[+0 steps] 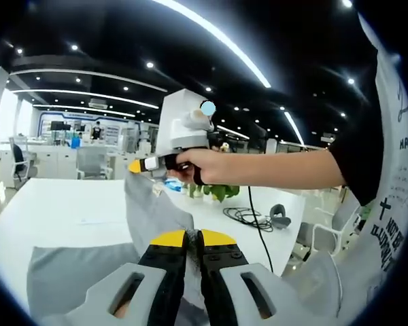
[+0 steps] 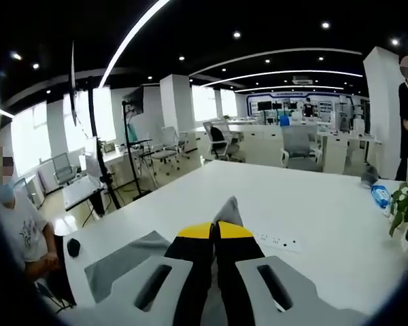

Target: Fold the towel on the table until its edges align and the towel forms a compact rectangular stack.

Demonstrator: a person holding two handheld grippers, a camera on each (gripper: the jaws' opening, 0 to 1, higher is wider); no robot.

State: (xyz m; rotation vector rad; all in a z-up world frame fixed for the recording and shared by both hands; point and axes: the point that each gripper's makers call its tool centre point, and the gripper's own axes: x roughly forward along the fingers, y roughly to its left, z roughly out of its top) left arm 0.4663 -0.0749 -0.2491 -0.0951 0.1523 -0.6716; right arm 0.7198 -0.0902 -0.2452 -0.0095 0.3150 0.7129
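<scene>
The grey towel point(image 1: 153, 207) hangs lifted above the white table point(image 1: 61, 210), with one part still lying on it at the lower left. My left gripper point(image 1: 192, 238) is shut on a fold of it. In the left gripper view, a hand holds my right gripper point(image 1: 134, 166) higher up, shut on the towel's raised corner. In the right gripper view, my right gripper point(image 2: 215, 231) is shut, and a grey towel corner point(image 2: 229, 209) pokes out past its yellow tips. More of the towel point(image 2: 122, 265) lies on the table point(image 2: 313, 204) below.
A green plant point(image 1: 214, 192), a black cable point(image 1: 248, 217) and a small dark device point(image 1: 279, 216) sit on the table's far side. A blue packet point(image 2: 381, 197), a power strip point(image 2: 275, 239) and a black object point(image 2: 71, 246) lie on it too. A seated person point(image 2: 17, 231) is at its edge.
</scene>
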